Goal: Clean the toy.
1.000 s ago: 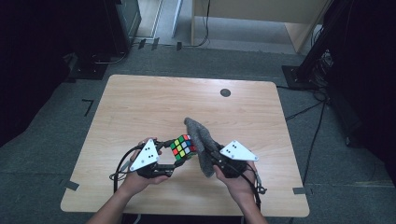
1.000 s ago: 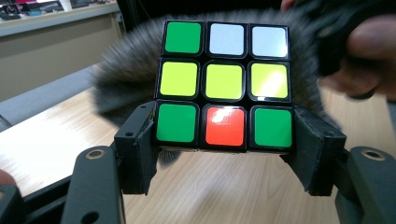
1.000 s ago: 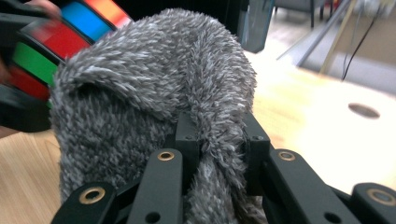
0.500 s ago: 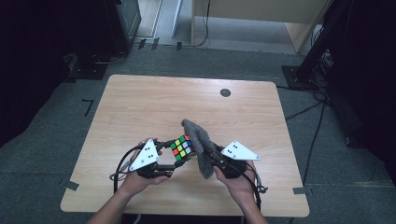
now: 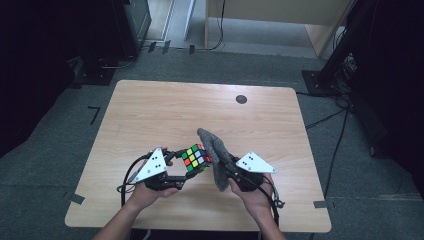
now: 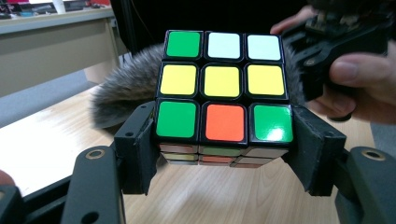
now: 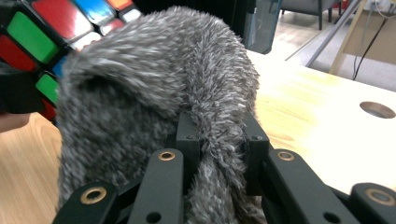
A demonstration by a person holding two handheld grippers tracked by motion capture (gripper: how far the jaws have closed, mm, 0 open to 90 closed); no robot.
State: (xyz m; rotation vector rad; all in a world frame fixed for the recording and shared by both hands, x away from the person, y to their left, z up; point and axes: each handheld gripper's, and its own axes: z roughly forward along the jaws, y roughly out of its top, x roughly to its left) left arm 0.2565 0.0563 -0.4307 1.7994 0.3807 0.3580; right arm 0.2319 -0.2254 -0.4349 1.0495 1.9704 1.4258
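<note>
Left gripper [image 6: 224, 154] clamps the puzzle cube [image 6: 223, 88] by its bottom layer, held above the table [image 5: 150, 115] near its 6 o'clock edge. Right gripper [image 7: 217, 140] pinches a fuzzy grey cloth [image 7: 154, 88], pressed against the cube at its 3 o'clock side.

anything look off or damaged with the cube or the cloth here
Nothing stands out. The cube is scrambled but whole, clamped squarely in the left claw. The grey fuzzy cloth is bunched in the right claw beside the cube, with no tear visible.
</note>
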